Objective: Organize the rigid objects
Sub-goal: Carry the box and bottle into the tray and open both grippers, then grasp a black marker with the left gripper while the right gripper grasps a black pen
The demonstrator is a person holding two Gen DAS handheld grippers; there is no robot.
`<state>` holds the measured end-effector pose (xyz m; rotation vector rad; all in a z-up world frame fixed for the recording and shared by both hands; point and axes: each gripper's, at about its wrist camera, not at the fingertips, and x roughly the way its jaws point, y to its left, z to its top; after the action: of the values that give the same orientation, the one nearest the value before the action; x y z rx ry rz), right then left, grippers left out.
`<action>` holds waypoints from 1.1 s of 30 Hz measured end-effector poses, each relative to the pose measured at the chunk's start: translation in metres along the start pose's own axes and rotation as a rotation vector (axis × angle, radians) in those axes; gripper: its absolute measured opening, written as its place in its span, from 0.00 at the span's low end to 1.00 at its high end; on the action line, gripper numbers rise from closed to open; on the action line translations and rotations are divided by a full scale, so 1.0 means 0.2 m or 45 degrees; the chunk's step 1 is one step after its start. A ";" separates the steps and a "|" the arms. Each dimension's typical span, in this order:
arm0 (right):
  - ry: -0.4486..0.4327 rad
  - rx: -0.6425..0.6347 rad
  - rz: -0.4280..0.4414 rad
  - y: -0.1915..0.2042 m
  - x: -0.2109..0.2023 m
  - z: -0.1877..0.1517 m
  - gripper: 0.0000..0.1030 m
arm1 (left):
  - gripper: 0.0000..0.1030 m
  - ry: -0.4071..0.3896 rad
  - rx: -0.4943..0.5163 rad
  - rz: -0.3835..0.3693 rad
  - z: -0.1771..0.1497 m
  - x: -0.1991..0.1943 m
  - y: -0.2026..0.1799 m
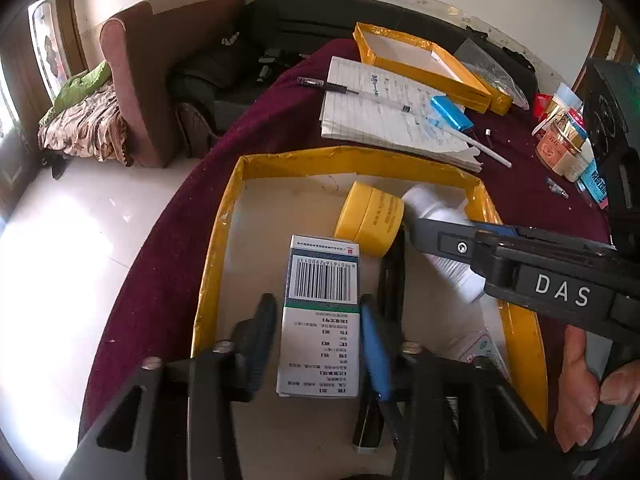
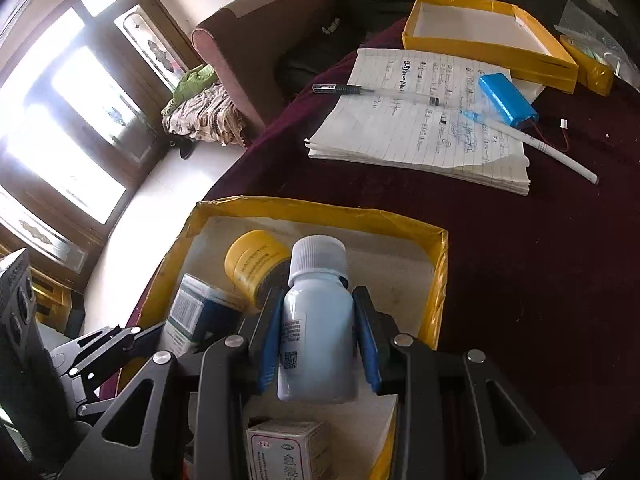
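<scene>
My left gripper (image 1: 320,332) is shut on a white and green medicine box (image 1: 322,316) with a barcode, held over the yellow-rimmed tray (image 1: 218,248). My right gripper (image 2: 316,332) is shut on a white pill bottle (image 2: 318,320) with a ribbed cap, held over the same tray (image 2: 316,210). The bottle also shows in the left wrist view (image 1: 430,204), with the right gripper's black body over it. A yellow jar (image 1: 370,224) lies on its side in the tray; it also shows in the right wrist view (image 2: 256,262). Another medicine box (image 2: 288,452) sits at the tray's near end.
A second yellow tray (image 2: 488,50) stands at the back of the dark red table (image 2: 540,260). A notebook (image 2: 420,132) carries two pens and a blue battery pack (image 2: 506,98). Boxes and jars (image 1: 564,140) crowd the right edge. A sofa (image 1: 160,72) stands beyond the table.
</scene>
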<state>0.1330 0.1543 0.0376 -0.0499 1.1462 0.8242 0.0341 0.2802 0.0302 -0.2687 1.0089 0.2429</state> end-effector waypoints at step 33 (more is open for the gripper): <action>-0.400 0.434 0.030 -1.41 -1.39 -1.27 0.39 | 0.64 -0.077 0.766 -0.352 -0.65 -0.32 -1.29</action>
<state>0.0592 -0.3100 0.0497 0.3646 0.9750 0.6213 -0.0183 -0.0105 0.0471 0.1484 0.9283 -0.3031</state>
